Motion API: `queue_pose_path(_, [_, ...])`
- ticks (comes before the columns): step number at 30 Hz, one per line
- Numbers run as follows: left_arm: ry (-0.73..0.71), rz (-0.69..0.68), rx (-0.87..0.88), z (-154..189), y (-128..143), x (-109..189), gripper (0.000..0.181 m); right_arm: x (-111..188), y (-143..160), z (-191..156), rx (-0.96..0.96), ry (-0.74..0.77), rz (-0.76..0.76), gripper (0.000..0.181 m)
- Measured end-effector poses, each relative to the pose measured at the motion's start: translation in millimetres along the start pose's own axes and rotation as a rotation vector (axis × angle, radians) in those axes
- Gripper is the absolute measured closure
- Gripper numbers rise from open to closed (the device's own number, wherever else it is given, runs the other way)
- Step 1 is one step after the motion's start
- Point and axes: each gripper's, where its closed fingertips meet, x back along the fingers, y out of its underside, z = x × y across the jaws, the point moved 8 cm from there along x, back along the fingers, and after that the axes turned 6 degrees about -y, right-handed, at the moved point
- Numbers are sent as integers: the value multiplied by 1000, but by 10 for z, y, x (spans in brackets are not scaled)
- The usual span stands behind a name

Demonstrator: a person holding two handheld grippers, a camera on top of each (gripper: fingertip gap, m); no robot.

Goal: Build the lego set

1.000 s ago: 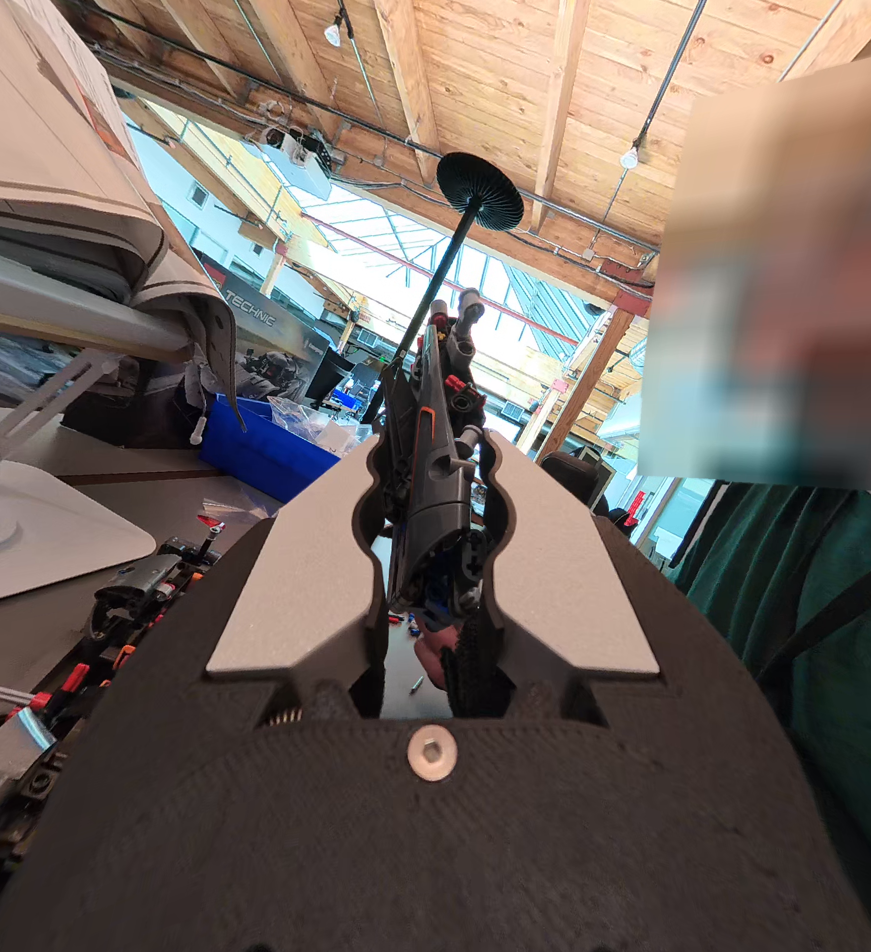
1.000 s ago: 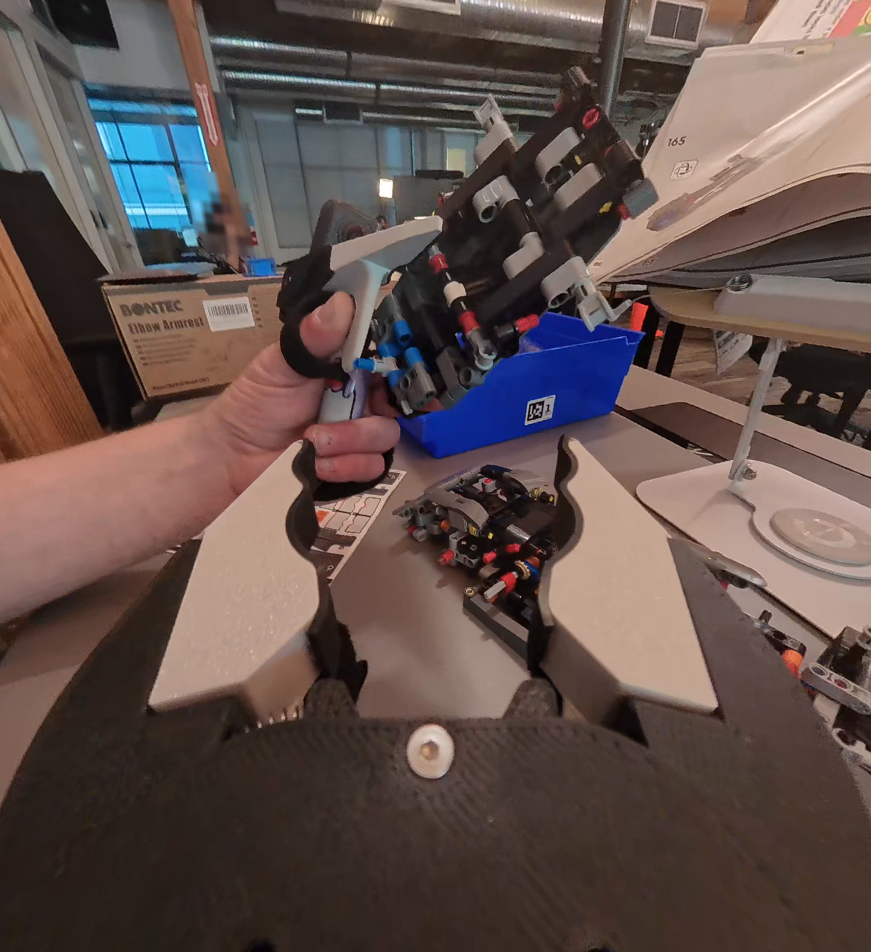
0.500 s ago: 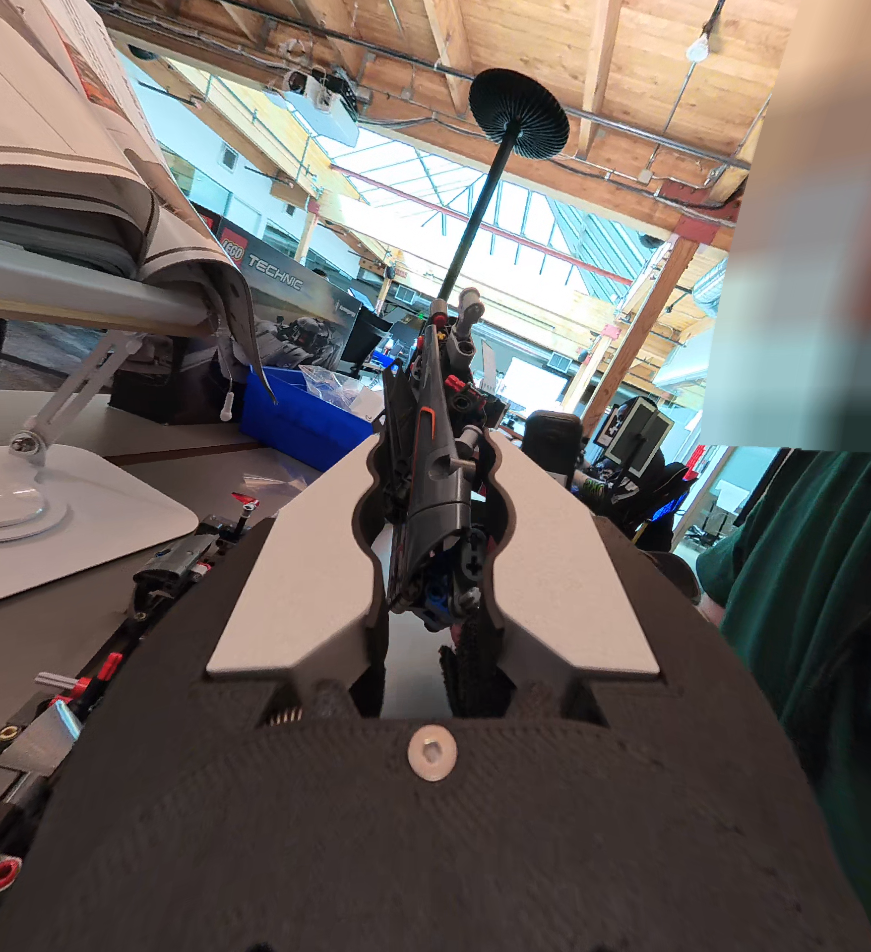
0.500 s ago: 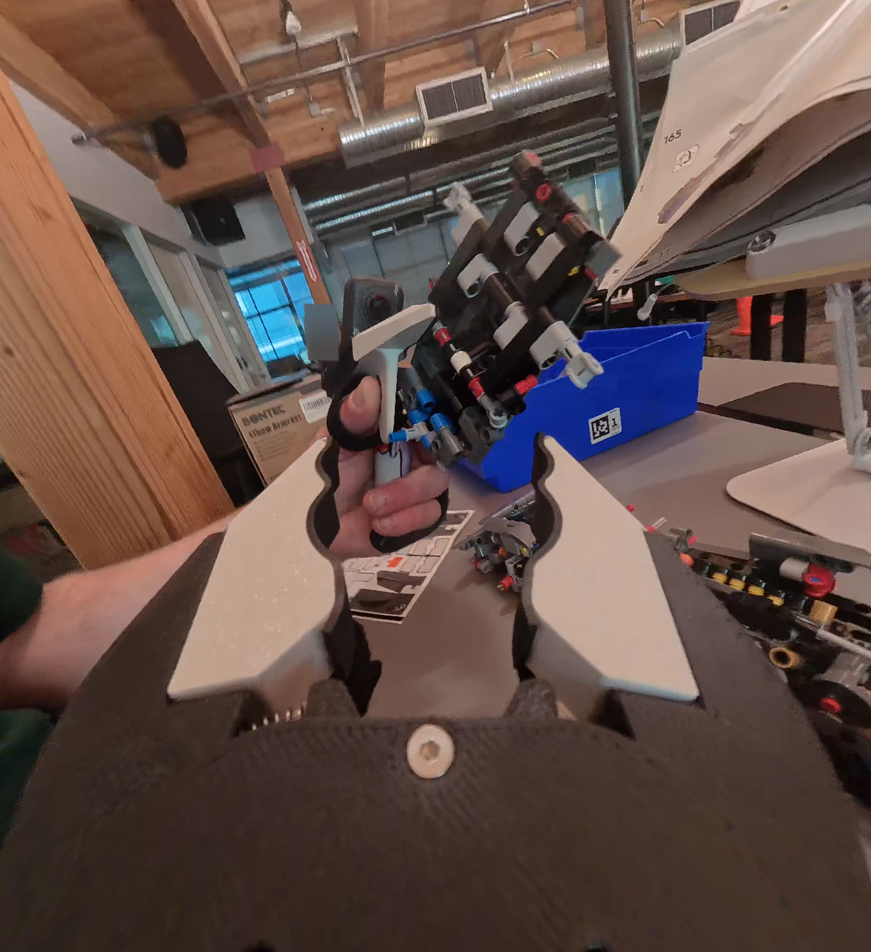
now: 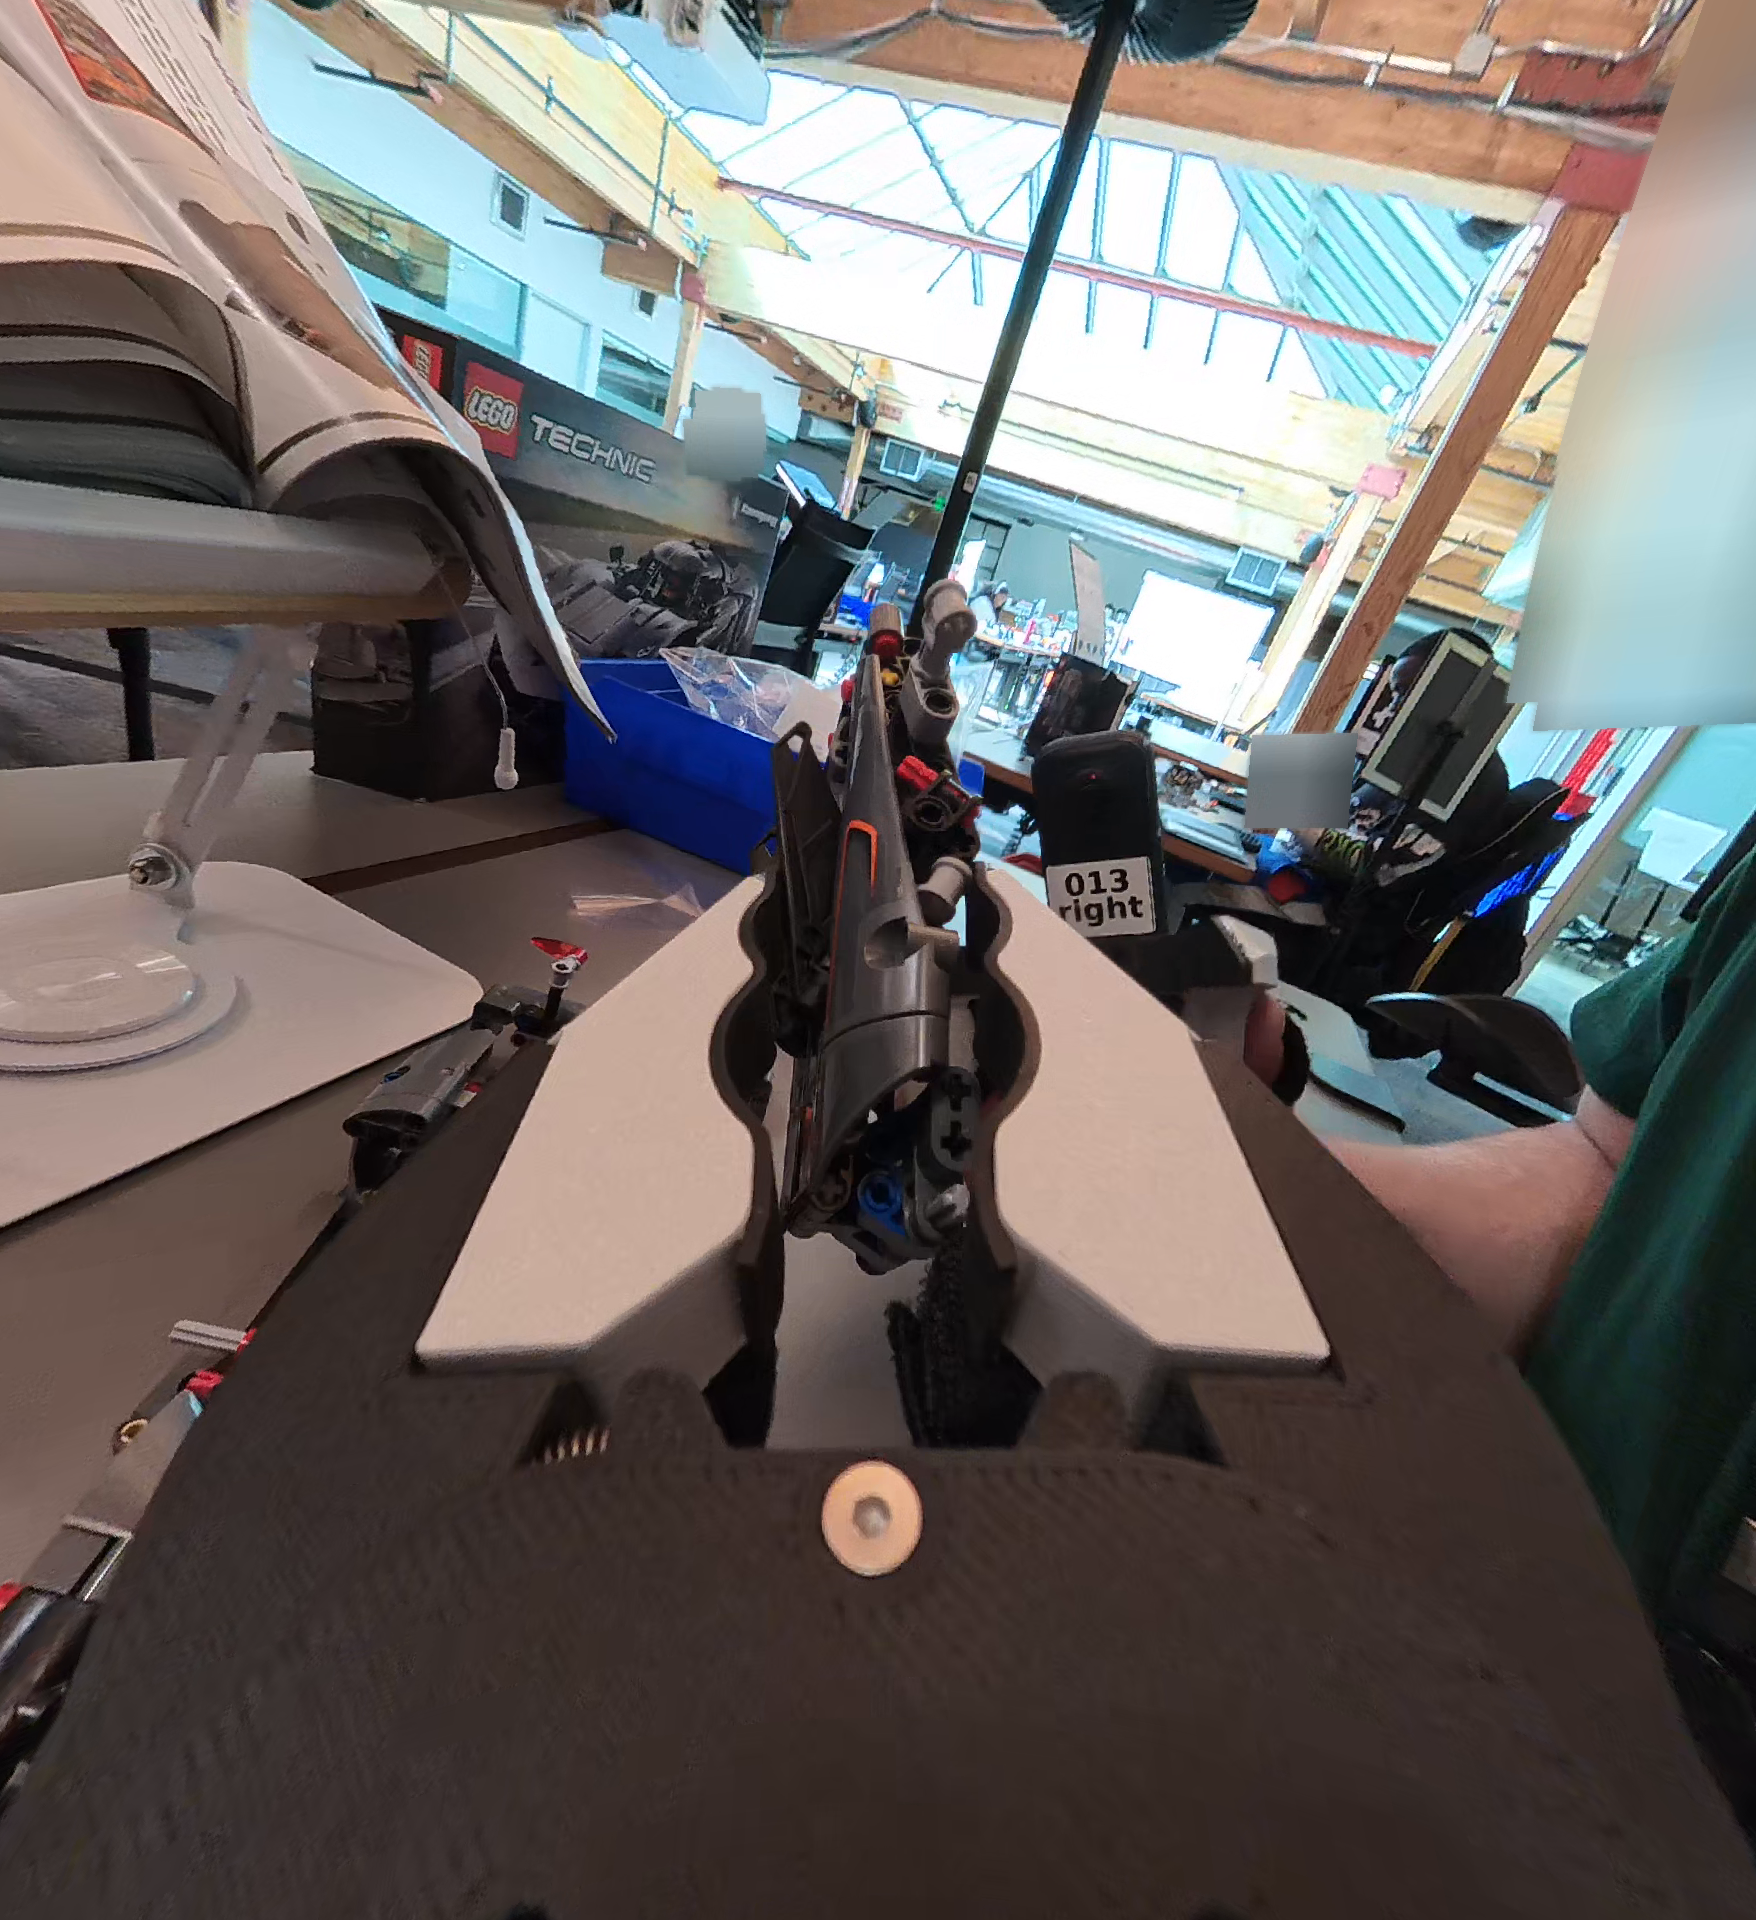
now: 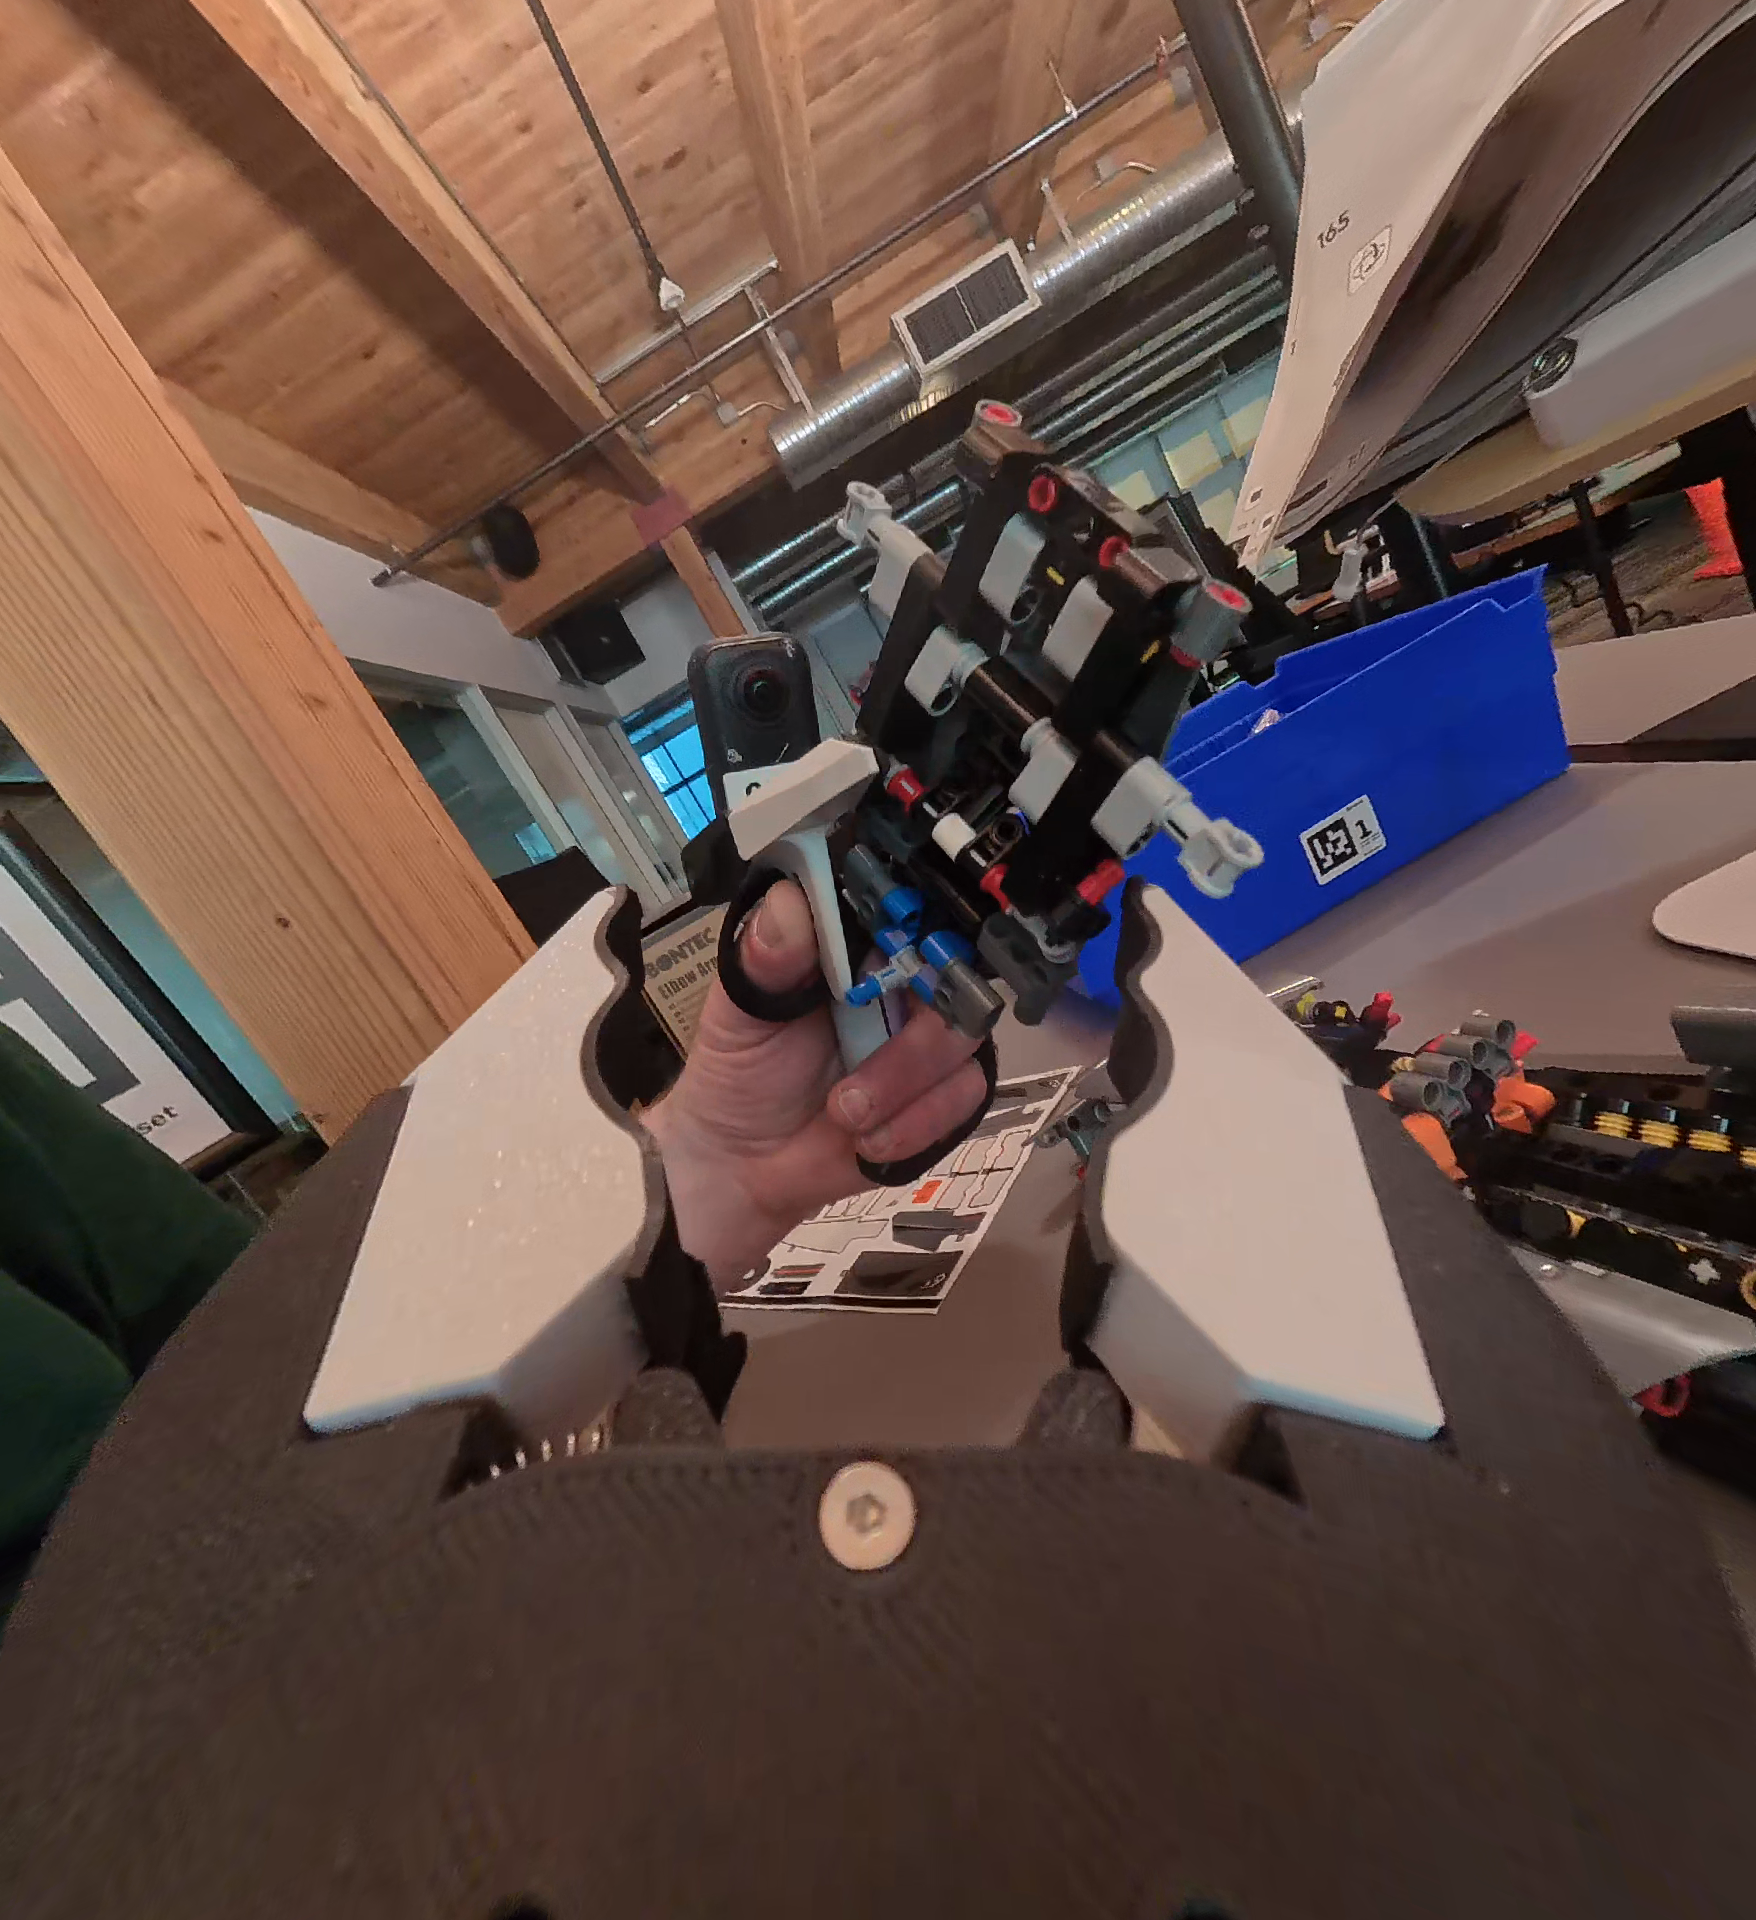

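Lego assembly (image 5: pixel 879 997): a dark grey and black Technic sub-build, held off the table between the left gripper's fingers; in the right wrist view (image 6: pixel 1040 727) it shows as a flat black frame with light grey connectors, red pins and blue pins at its lower end.
Left gripper (image 5: pixel 874 1039): fingers narrowed onto the assembly, their inner pads pressing both of its sides near its lower end; a hand (image 6: pixel 801 1101) wraps the handle.
Right gripper (image 6: pixel 879 1049): fingers spread wide with nothing between them, held apart from the assembly and facing its flat side.
Long axis: runs up and away from the left gripper, tilted; the pinned blue end sits low by the fingers, the red-capped end high.
Table (image 6: pixel 1476 935): grey; a blue parts bin (image 6: pixel 1373 727) stands beyond the assembly, a sticker sheet (image 6: pixel 905 1226) lies flat below the hand, and a larger lego build (image 6: pixel 1632 1164) lies along the right side.
Overhead edge: an open instruction book (image 5: pixel 178 343) rests on a white stand (image 5: pixel 105 987), overhanging the table.
Open room: bare table between the sticker sheet and the larger build; free air around the raised assembly.
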Motion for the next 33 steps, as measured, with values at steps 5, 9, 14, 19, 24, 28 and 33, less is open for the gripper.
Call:
queue_pose_path(5, [-32, -32, -66, 64, 31, -53, 149, 29, -20, 35, -71, -19, 44, 90])
queue_pose_path(9, [-62, -54, -119, 99, 45, -100, 149, 32, 10, 95, -105, 18, 27, 88])
queue_pose_path(14, [-105, -88, -212, 166, 64, -163, 149, 42, 16, 132, -165, 16, 53, 84])
queue_pose_path(19, [-142, -164, -333, 260, 127, -248, 149, 73, 17, 190, -241, 13, 96, 78])
queue_pose_path(24, [-182, -238, -472, 360, 189, -341, 150, 101, 20, 233, -329, -29, 148, 78])
queue_pose_path(28, [-205, -284, -560, 427, 239, -403, 149, 115, 22, 256, -355, -30, 161, 76])
queue_pose_path(33, [-244, -316, -652, 481, 269, -441, 149, 137, 17, 280, -377, -32, 175, 77])
